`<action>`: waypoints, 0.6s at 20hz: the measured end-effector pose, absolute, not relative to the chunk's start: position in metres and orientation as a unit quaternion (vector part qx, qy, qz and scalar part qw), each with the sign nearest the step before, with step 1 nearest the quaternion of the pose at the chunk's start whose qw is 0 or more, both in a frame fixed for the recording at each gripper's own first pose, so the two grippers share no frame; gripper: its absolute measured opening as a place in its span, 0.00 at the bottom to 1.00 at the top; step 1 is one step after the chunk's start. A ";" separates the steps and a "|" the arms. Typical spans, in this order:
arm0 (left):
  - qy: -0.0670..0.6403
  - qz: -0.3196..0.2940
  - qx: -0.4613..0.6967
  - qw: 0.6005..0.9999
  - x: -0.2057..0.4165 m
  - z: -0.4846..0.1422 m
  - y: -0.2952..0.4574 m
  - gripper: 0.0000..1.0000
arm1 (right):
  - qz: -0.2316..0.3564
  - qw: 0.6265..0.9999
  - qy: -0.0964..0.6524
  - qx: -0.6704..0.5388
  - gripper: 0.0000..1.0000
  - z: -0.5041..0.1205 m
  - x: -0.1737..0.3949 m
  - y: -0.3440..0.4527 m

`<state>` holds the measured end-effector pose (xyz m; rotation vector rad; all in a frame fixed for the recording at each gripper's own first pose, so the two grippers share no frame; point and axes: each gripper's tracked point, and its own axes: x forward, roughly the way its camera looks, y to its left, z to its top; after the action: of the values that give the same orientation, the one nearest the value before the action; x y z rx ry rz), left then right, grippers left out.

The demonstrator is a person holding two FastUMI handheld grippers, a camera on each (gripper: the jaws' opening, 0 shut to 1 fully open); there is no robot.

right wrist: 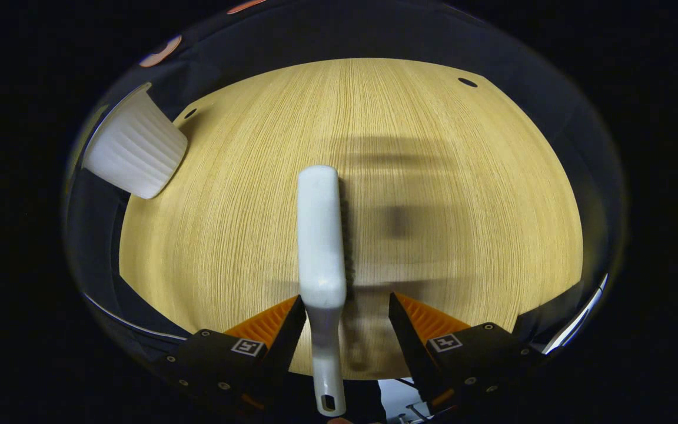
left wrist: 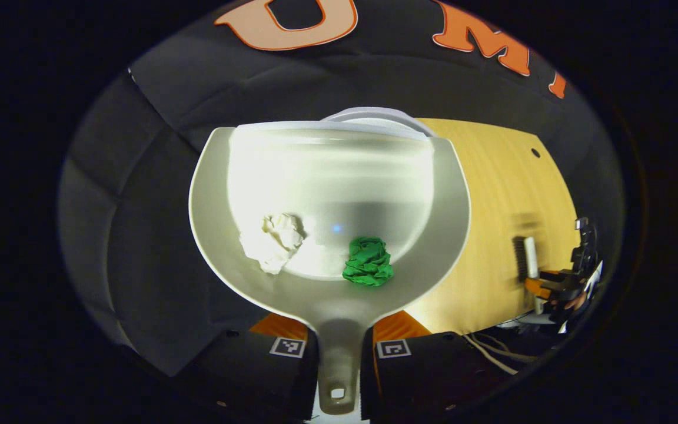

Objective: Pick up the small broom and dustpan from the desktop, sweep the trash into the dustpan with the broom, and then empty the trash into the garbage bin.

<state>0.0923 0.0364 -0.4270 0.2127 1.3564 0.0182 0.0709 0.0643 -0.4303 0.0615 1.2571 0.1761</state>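
Pale wood-grain desktop (right wrist: 433, 194) lies under the right gripper (right wrist: 348, 315), whose spread fingers flank the white plastic broom (right wrist: 318, 235). Left gripper (left wrist: 339, 347) pinches the translucent white dustpan's (left wrist: 327, 176) handle; crumpled white paper (left wrist: 274, 238) and green paper (left wrist: 368, 262) sit inside, white ribbed garbage bin (right wrist: 133, 147) beyond.

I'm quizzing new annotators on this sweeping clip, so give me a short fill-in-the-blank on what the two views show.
1. The dustpan holds a white paper wad and a ____ one.
2. The left gripper is shut on the dustpan's ____.
3. The broom lies between the right gripper's ____ fingers.
4. The ribbed white garbage bin stands at the desktop's ____.

Missing words: green; handle; open; edge
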 end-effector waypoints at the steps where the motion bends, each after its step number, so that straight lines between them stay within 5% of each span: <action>1: 0.622 0.018 0.133 0.771 0.094 -0.432 0.051 0.30 | 0.082 0.807 0.584 0.034 0.86 -0.428 0.072 0.064; 12: 0.563 0.052 0.465 0.681 0.126 -0.433 0.058 0.29 | 0.065 0.812 0.578 0.053 0.92 -0.423 0.065 0.055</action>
<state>0.1261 0.0580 -0.4334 1.0434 1.2643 0.1162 0.0653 0.0550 -0.4231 0.1137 1.2335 0.1382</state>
